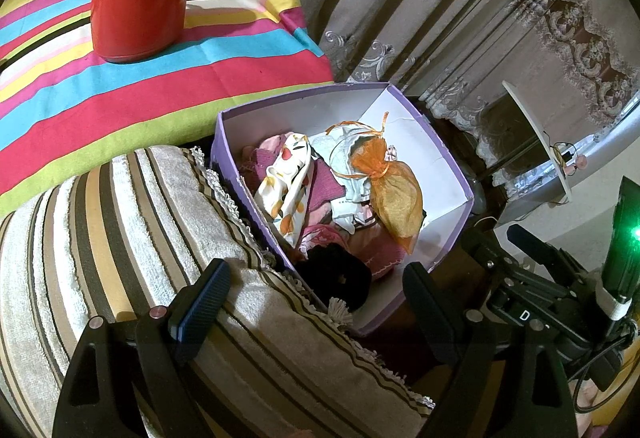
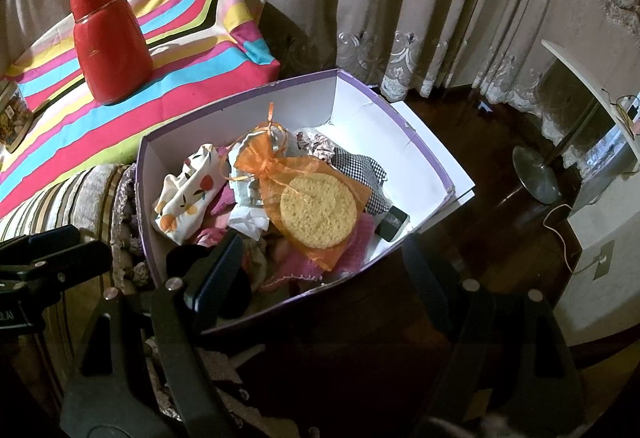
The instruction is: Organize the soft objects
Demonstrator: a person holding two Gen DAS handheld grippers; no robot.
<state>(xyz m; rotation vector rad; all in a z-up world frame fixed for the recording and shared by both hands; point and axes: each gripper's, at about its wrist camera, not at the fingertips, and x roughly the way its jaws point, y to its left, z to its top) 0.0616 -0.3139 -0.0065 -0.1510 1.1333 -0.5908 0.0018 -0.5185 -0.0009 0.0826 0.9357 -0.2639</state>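
- Honestly looks mostly done: orange mesh pouch with a round sponge and assorted cloths sit in the purple-rimmed cardboard box, mid-frame.
- Left gripper and right gripper fingers both spread, holding nothing.

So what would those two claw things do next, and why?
Probably the right hand-held gripper eases down onto the orange mesh pouch. Both it and the left hand-held gripper are open and hold nothing, and the pouch lies on top of the pile in the purple box, nearest the right one's fingers, so it looks the easiest soft thing to take first.
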